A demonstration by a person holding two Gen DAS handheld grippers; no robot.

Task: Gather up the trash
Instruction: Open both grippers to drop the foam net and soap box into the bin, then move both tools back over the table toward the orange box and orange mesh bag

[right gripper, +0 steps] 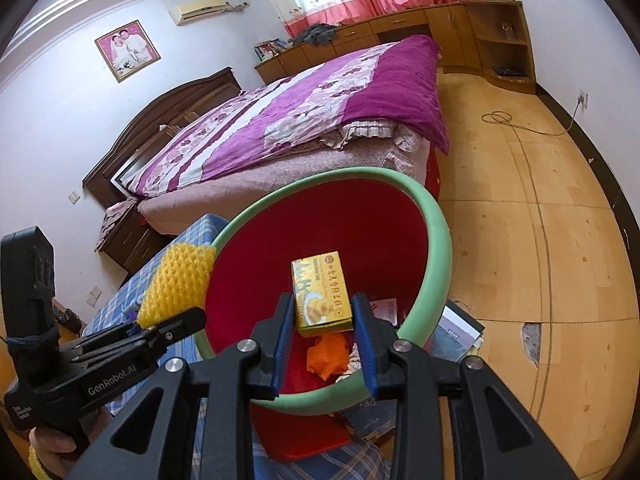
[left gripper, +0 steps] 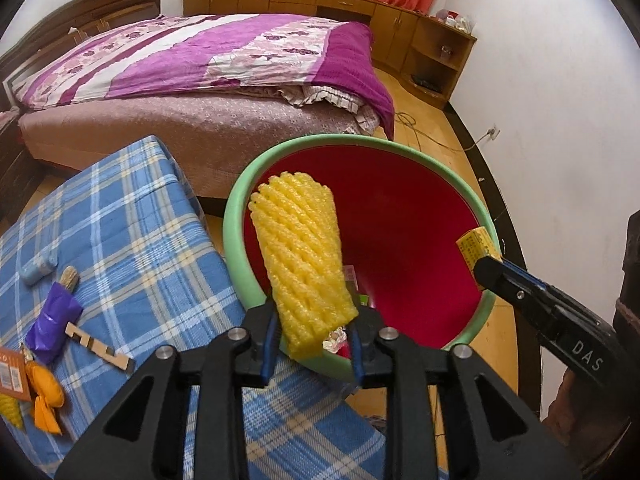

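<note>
A red basin with a green rim stands beside a blue plaid table. My left gripper is shut on a yellow foam fruit net and holds it over the basin's near rim; the net also shows in the right wrist view. My right gripper is shut on a small yellow box and holds it above the basin's inside; the box also shows in the left wrist view. Orange wrapper and other scraps lie in the basin's bottom.
On the plaid table lie a purple wrapper, an orange wrapper, a cardboard strip and a pale blue item. A bed stands behind. Books lie on the wooden floor by the basin.
</note>
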